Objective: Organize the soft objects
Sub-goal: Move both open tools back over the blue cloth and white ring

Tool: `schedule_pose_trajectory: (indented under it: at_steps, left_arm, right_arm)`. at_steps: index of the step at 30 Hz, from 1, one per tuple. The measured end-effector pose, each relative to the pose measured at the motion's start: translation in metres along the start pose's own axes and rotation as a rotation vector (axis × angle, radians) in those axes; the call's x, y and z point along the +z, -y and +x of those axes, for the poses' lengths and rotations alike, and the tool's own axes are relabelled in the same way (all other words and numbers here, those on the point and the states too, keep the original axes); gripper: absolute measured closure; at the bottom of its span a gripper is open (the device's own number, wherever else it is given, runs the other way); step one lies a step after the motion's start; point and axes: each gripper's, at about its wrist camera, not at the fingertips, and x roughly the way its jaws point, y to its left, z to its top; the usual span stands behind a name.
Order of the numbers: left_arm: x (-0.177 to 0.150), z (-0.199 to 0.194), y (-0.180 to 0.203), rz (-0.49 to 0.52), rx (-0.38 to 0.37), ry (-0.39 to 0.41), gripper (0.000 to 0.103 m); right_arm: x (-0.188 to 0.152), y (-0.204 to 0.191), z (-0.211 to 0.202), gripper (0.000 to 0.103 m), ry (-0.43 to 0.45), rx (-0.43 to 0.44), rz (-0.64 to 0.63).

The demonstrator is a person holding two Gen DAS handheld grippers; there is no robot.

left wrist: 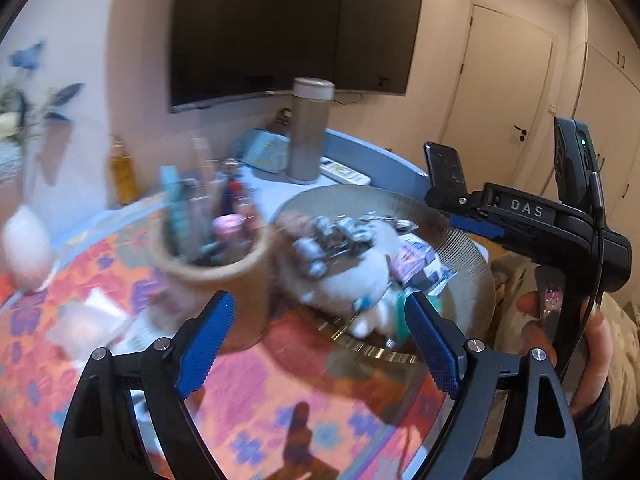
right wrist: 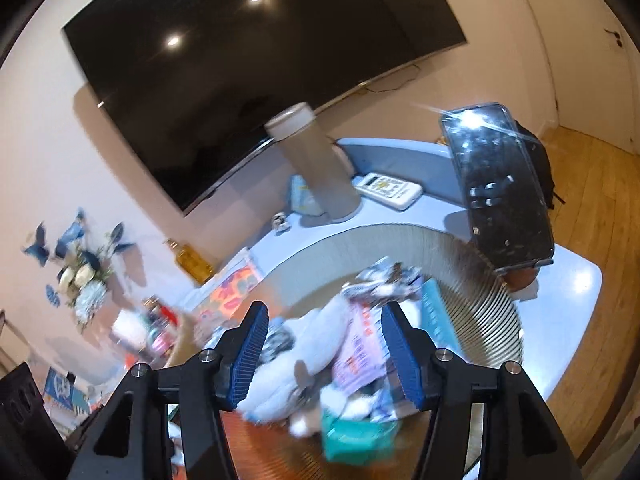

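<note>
Looks like most of it's done already: the white plush toy point(left wrist: 356, 280) and a handful of packets sit piled in the round ribbed tray point(left wrist: 460, 240) on the counter point(right wrist: 576, 280), with a teal pack point(right wrist: 352, 436) at the tray's near edge. Both grippers stand spread and empty; the left hand-held gripper point(left wrist: 320, 344) hovers near the tray's edge, the right hand-held gripper point(right wrist: 324, 352) right over the pile. Count: one plush, one tray, one cardboard pot point(left wrist: 224, 276) of pens beside it. The packets are too blurred to count, so what's left can't be told
</note>
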Motion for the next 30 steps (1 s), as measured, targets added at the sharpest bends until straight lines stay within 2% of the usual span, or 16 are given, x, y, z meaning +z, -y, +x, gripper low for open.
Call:
schedule_pose_trajectory:
  at_steps: [5,8,12,15,19,23,26,30]
  left_arm:
    - [-0.011,-0.064,-0.046,-0.065,0.104,0.054,0.017]
    - [-0.02,-0.108,-0.079,-0.132,0.191,0.104,0.017]
    - [-0.037,-0.157,-0.124,-0.237,0.355,0.125,0.017]
    - [-0.051,-0.182,-0.154,-0.304,0.42,0.132,0.017]
    - [-0.072,-0.206,-0.187,-0.386,0.465,0.143,0.017]
    - [-0.094,-0.203,-0.202,-0.416,0.469,0.125,0.016]
    - [-0.111,-0.182,-0.207,-0.394,0.466,0.087,0.016]
    - [-0.132,-0.143,-0.216,-0.422,0.412,0.051,0.016]
  right_arm:
    - [-0.023,-0.046,-0.013,0.042,-0.01,0.051,-0.121]
    - [-0.039,-0.076,-0.014,0.042,-0.031,0.088,-0.195]
    - [-0.068,-0.124,-0.012,0.042,-0.076,0.136,-0.318]
    - [-0.097,-0.16,-0.009,0.041,-0.117,0.175,-0.423]
    - [-0.13,-0.189,0.005,0.022,-0.165,0.202,-0.499]
    - [-0.157,-0.202,0.034,0.022,-0.236,0.198,-0.513]
    - [-0.172,-0.202,0.058,0.022,-0.276,0.164,-0.506]
    - [-0.183,-0.198,0.08,0.022,-0.23,0.129,-0.531]
